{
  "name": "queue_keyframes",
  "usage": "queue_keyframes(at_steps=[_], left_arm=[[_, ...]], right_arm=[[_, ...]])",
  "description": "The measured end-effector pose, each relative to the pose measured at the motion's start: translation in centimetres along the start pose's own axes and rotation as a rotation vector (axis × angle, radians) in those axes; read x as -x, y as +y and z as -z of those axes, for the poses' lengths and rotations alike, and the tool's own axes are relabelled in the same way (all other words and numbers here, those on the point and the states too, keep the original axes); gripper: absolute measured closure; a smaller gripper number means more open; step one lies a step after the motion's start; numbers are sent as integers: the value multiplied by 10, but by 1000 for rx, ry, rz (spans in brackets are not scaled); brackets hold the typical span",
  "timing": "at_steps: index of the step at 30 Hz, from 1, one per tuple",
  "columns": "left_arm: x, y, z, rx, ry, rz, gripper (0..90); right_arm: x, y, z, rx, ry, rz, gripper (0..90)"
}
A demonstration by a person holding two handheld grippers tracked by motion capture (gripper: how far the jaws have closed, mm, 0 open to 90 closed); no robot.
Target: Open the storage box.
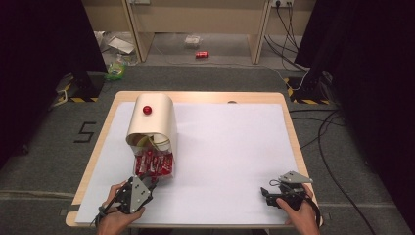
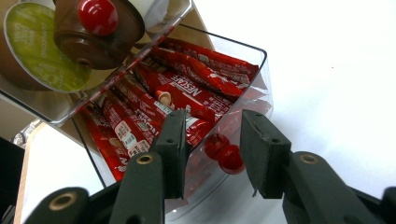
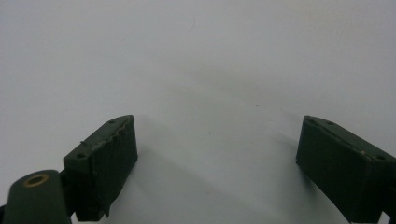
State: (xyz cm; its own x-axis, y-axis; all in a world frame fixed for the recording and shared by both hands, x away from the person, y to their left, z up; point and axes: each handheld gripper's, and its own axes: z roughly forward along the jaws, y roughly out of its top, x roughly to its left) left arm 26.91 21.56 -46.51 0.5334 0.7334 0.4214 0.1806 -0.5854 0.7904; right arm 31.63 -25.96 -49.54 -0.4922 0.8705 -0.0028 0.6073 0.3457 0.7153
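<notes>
White sheet covers most of the wooden counter (image 1: 288, 105); grey floor and dark drapes lie beyond, with a red can (image 1: 202, 54) lying on the floor past the far edge.

Left side of the counter: a cream roll-top holder (image 1: 155, 117) with a red knob (image 1: 147, 109) stands with its clear drawer (image 2: 254, 70) pulled out toward the person. The drawer holds red Nescafé sachets (image 2: 187, 91), packed lengthwise. The left gripper view also shows a green-lidded coffee capsule (image 2: 39, 49) and a brown one stored in the tier above — so the unit keeps capsules up top, sticks below.

Left tool (image 2: 212, 151) sits at the drawer's near end, jaws partly spread and straddling the small red drawer knob (image 2: 224, 153). The knob lies between the pads, but a gap shows on either side — no pinch yet. My reading: the tool is lined up on that knob because it is the only handle by which the drawer can be moved.

Right tool (image 1: 279, 192) rests low at the near right of the counter, well apart from the holder, jaws spread wide over bare white sheet (image 3: 210, 70) with nothing between them — probably parked clear of the work.
</notes>
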Motion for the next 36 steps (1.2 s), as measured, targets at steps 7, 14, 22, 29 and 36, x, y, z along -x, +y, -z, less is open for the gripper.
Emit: queue_keyframes(at_steps=[7, 14, 22, 29, 36], left_arm=[[2, -2, 1, -3, 0, 4, 625], [3, -3, 3, -6, -2, 8, 634], [4, -4, 4, -5, -3, 12, 649], [4, -5, 6, -9, -8, 10, 660], [6, -5, 8, -15, -17, 6, 666]], right_arm=[[0, 0, 0, 1, 0, 0, 128], [0, 0, 0, 0, 0, 0, 128], [0, 0, 0, 0, 0, 0, 128], [0, 0, 0, 0, 0, 0, 128], [0, 0, 0, 0, 0, 0, 128]])
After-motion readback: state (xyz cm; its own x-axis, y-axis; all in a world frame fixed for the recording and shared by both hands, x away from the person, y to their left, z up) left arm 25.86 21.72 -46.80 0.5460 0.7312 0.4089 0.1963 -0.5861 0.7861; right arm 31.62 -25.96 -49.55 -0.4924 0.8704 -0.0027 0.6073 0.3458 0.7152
